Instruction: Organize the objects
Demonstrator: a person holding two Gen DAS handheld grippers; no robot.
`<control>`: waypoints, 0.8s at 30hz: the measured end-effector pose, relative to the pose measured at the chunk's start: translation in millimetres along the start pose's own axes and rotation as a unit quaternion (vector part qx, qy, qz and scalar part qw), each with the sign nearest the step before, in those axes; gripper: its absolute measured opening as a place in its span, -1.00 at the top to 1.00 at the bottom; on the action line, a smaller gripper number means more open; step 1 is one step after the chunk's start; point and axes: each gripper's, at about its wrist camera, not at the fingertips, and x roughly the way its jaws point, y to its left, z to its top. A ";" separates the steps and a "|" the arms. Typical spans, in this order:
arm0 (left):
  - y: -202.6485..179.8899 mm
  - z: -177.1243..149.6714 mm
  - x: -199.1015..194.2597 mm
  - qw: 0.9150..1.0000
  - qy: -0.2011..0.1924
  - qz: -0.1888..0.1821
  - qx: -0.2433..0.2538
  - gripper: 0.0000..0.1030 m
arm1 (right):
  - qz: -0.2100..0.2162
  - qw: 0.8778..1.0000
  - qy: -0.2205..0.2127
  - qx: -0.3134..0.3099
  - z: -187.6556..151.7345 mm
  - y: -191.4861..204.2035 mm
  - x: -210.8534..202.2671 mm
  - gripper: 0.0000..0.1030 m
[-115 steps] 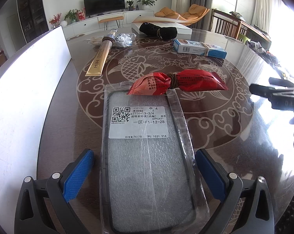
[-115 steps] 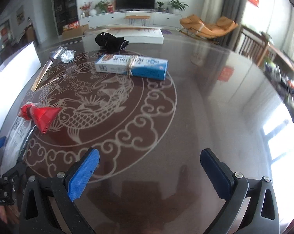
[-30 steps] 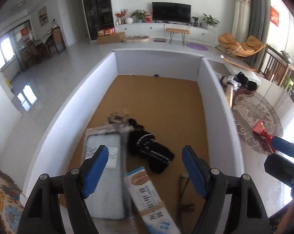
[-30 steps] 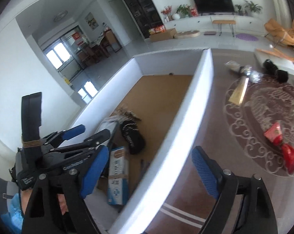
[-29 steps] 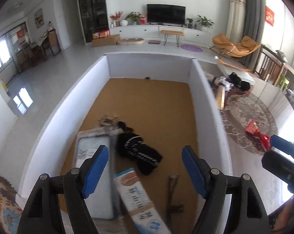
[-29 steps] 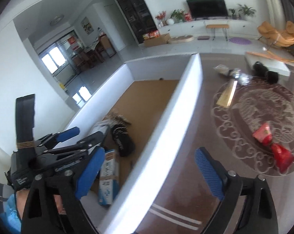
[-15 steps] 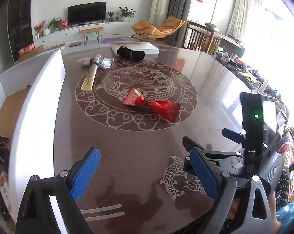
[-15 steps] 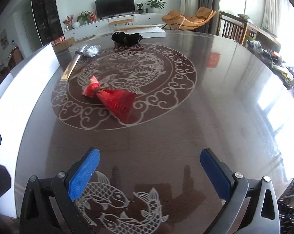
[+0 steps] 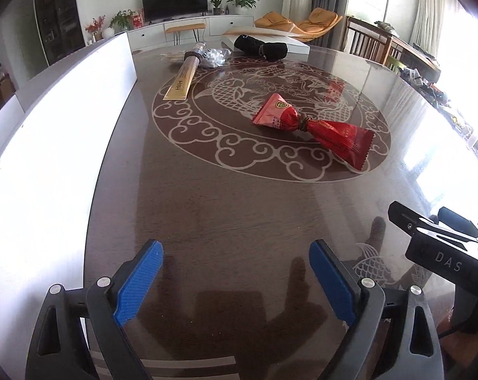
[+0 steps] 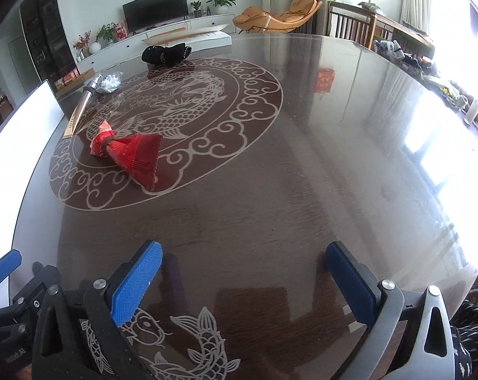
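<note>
Glossy dark wood table (image 9: 239,209) reflects light; shiny red foil packets (image 9: 312,128); ribbed blue gripper pads (image 9: 137,281).

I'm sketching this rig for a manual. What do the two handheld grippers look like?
Both match: the left gripper and right gripper have black triangular cut-out frames, silver rivets and ribbed blue pads. Seen from the left wrist view, the right gripper's body carries white "DAS" lettering.

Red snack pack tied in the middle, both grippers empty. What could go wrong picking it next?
1. The red snack pack is soft film cinched at its band; jaws closing on a flared end may crush or slip off.
2. It lies flat on the glossy table, so the fingertips may scrape the top.
3. The left gripper and right gripper sit close together, both open; reaching together risks a collision.
</note>
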 end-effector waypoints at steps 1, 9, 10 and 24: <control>0.1 -0.4 1.9 1.000 0.001 0.002 -0.001 -0.83 | 0.000 1.000 -0.001 0.000 -0.2 0.5 0.0 -1.00; -1.5 1.1 8.2 1.000 -0.006 0.009 0.006 -0.87 | -0.014 1.000 -0.001 -0.017 -1.1 8.4 3.0 -1.00; -1.0 1.8 9.1 1.000 -0.005 0.010 0.005 -0.91 | -0.014 1.000 -0.001 -0.016 -1.2 8.6 3.1 -1.00; 1.1 12.9 17.6 1.000 0.002 0.009 0.008 -1.00 | -0.016 1.000 -0.005 -0.015 -1.5 8.2 2.7 -1.00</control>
